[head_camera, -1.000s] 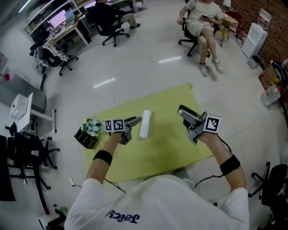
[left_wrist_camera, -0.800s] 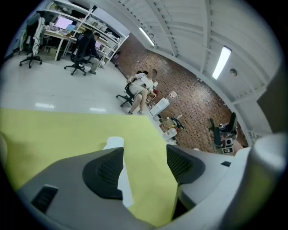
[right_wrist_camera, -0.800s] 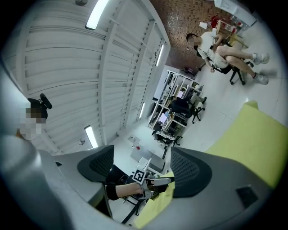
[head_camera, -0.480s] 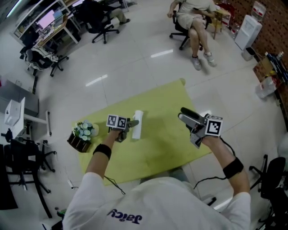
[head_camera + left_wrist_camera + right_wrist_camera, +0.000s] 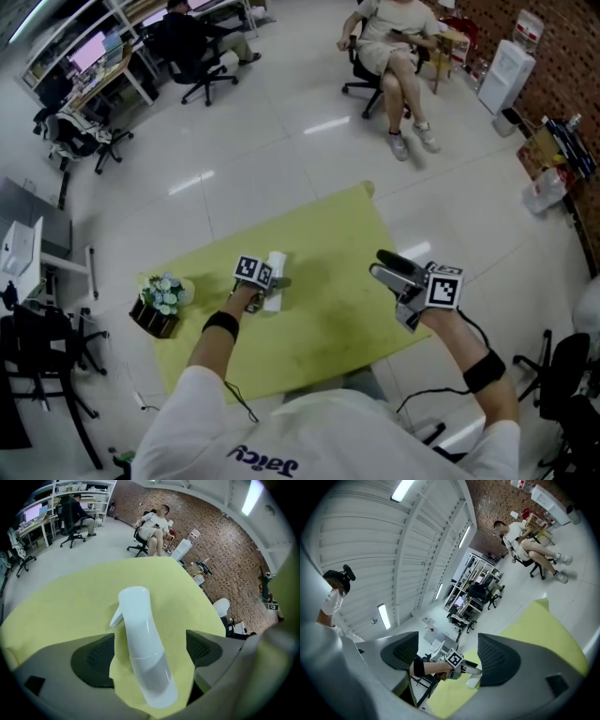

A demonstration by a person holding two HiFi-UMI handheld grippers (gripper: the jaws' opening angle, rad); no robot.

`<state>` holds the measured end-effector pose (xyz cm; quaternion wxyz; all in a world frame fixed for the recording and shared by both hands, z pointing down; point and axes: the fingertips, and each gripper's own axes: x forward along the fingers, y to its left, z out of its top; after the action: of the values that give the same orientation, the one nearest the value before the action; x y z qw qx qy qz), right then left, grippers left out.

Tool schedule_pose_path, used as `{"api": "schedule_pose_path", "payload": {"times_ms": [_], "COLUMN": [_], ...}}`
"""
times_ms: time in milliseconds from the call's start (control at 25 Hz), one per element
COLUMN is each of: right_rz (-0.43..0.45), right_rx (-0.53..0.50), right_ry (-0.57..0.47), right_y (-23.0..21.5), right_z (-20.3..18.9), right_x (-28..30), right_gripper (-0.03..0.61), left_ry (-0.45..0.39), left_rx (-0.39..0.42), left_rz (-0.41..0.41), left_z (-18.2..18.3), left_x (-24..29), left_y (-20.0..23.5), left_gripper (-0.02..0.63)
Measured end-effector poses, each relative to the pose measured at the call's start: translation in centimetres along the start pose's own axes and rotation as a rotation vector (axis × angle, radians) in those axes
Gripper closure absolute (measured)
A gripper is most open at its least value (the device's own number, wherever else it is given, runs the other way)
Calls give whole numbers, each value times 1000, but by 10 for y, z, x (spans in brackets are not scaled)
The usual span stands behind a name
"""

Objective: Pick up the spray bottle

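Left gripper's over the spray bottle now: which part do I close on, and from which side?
Take the cylindrical body just below the head, coming from above. The spray bottle lies flat on the yellow table, head pointing away, and the left gripper, jaws opening, straddles its body without touching; the curved head would probably slip.

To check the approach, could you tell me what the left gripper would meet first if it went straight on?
Most likely the spray bottle, lying on the yellow table between the opening jaws of the left gripper.

White spray bottle (image 5: 143, 648) lying flat.
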<state>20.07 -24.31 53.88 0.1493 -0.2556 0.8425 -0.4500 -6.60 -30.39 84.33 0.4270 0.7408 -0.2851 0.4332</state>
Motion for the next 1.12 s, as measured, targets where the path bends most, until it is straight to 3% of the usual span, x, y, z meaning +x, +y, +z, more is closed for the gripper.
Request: {"api": "schedule_pose_path", "payload": {"times_ms": [320, 440, 600, 760, 840, 960, 1120], "right_rz": [-20, -30, -44, -73, -73, -80, -105], "right_rx": [-15, -28, -45, -76, -90, -130, -210], "right_ry": [8, 17, 20, 30, 42, 70, 104], "right_y": [-1, -1, -2, 0, 2, 6, 9], "right_z": [5, 7, 12, 14, 10, 6, 9], "right_x": [-5, -8, -15, -20, -20, -22, -23], "right_gripper": [184, 184, 184, 184, 184, 184, 184], "left_ry": [61, 107, 139, 138, 139, 157, 140], "left_rx": [-35, 2, 82, 109, 113, 147, 259], "left_rz": [151, 251, 375, 391, 380, 373, 369], "left_z": [-4, -10, -10, -9, -13, -20, -14], "left_x": [23, 25, 20, 16, 15, 13, 5], "left_y": [20, 33, 37, 36, 34, 27, 8], "left_gripper": [135, 148, 225, 269, 330, 341, 342]}}
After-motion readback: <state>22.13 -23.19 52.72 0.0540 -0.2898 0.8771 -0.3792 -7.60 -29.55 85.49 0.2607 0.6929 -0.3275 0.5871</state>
